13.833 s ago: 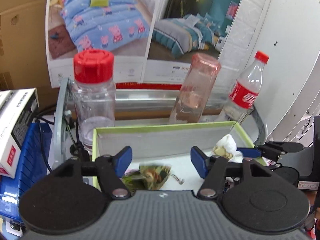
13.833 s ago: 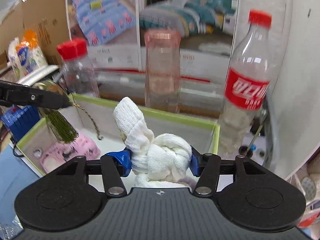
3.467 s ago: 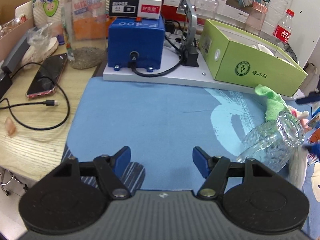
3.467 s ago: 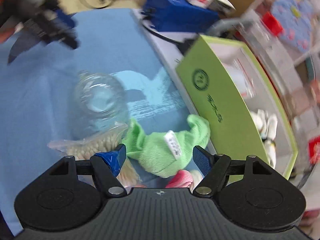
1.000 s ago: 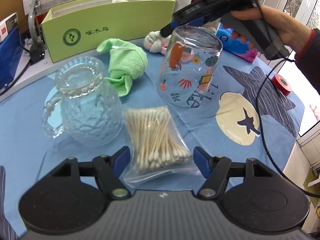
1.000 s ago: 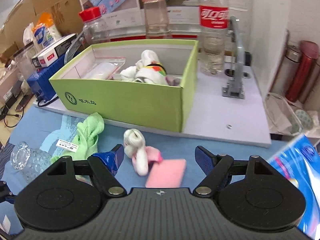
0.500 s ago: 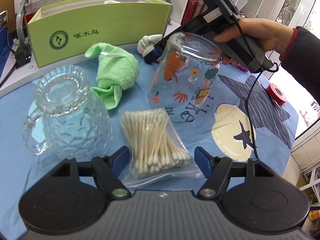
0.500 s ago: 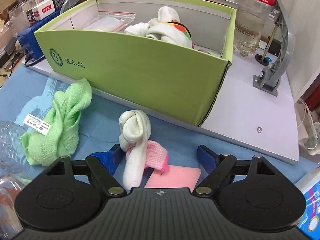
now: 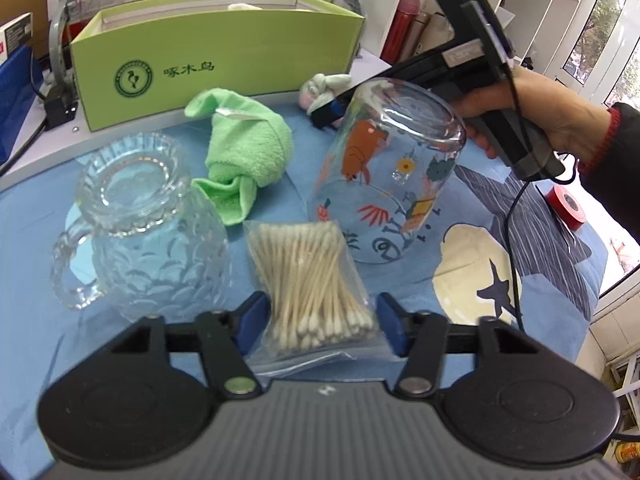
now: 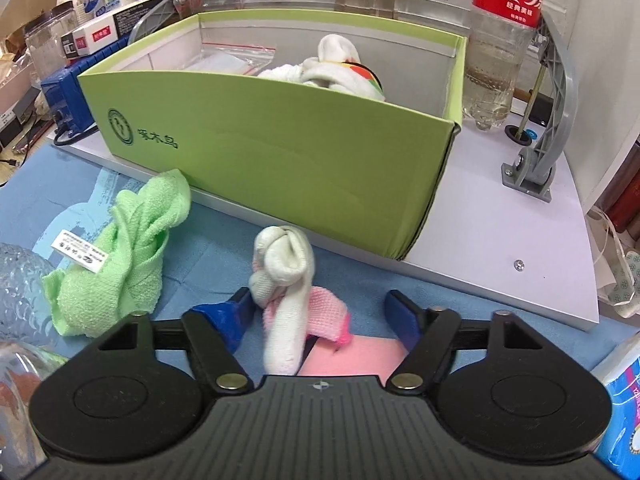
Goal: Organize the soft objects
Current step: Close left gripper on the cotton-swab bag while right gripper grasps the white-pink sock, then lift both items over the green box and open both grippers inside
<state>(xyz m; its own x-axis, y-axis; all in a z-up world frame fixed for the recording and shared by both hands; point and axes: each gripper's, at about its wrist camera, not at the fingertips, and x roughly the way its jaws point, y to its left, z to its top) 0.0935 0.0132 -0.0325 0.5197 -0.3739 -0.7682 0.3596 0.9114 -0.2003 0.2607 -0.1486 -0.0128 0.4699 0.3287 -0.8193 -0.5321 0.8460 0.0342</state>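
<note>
Here the right gripper (image 10: 320,312) jaws are closing around the pink-and-white sock (image 10: 286,280), the left gripper (image 9: 320,316) jaws around the cotton-swab bag (image 9: 310,284); the green box (image 10: 280,152) reads "啄木鸟".

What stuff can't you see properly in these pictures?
- Green box inside: left wrist view, front wall hides nearly all.
- Rolled sock lower end: right wrist view, the gripper body covers it.
- Pink pad: right wrist view, mostly under the sock and gripper.
- Patterned glass mug: right wrist view, cut off at the left edge.

Towel (image 10: 120,248) left of sock (image 10: 286,292) (both before the box (image 10: 280,156)).
</note>
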